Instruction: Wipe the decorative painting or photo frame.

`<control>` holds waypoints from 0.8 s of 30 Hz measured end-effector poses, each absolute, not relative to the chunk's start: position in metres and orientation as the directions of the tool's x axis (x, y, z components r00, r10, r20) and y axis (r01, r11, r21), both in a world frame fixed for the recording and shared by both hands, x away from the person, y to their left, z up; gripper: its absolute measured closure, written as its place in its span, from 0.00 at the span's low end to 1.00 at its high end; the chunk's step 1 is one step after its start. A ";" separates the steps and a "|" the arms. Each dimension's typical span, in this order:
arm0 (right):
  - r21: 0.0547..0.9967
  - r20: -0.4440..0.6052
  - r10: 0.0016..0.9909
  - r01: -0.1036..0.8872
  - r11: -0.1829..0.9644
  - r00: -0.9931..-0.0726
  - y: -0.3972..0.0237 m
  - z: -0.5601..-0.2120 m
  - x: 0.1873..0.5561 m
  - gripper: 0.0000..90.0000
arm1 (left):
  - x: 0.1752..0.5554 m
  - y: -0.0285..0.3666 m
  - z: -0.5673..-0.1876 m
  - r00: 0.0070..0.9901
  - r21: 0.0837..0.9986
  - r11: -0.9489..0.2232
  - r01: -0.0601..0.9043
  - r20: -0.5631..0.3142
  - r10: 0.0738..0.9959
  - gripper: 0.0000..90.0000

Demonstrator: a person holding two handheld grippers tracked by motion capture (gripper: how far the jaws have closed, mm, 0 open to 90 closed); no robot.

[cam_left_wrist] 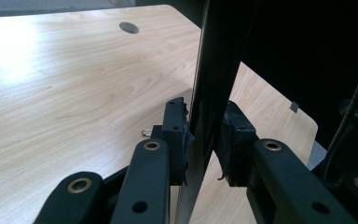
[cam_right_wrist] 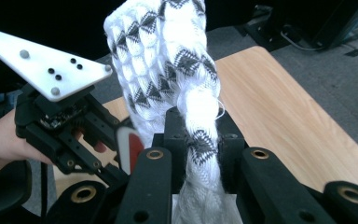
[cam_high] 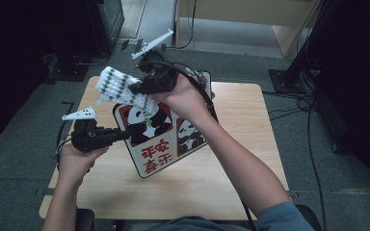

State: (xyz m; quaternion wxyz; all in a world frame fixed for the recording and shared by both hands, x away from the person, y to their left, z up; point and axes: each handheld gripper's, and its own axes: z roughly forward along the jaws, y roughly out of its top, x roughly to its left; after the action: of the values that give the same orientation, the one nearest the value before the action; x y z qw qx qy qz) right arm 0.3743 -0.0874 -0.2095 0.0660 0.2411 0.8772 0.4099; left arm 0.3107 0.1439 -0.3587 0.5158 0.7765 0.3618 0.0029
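A flat panda-print bag [cam_high: 154,144] with red characters stands tilted above the wooden table [cam_high: 241,120]. My left gripper [cam_high: 125,134] holds its left edge. In the left gripper view, both pads of that gripper [cam_left_wrist: 204,140] press on the bag's thin dark edge [cam_left_wrist: 214,70]. My right gripper [cam_high: 137,89] is raised over the top of the bag, shut on a white knitted cloth [cam_high: 118,86] with a black diamond pattern. The right gripper view has the cloth [cam_right_wrist: 163,51] bunched and pinched between the jaws of this gripper [cam_right_wrist: 200,135]. The bag's red-and-white rim [cam_right_wrist: 128,149] lies just behind them.
The table has a round cable hole [cam_left_wrist: 129,27] near its far edge. Black cables [cam_high: 313,139] run over the grey floor at the right. Dark furniture [cam_high: 24,53] stands at the left, and a light wooden unit [cam_high: 250,14] at the back.
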 end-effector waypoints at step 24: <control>0.797 0.083 0.494 0.355 0.488 -0.865 -0.078 -0.237 0.377 0.82 | 0.308 0.141 -0.358 0.739 0.807 -0.211 0.551 -0.355 0.572 0.86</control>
State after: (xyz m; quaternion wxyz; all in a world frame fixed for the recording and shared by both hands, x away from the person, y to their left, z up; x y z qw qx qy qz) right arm 0.3775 -0.0780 -0.2370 0.0789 0.2471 0.8591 0.4413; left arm 0.3079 0.1412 -0.3582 0.5142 0.7780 0.3610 0.0102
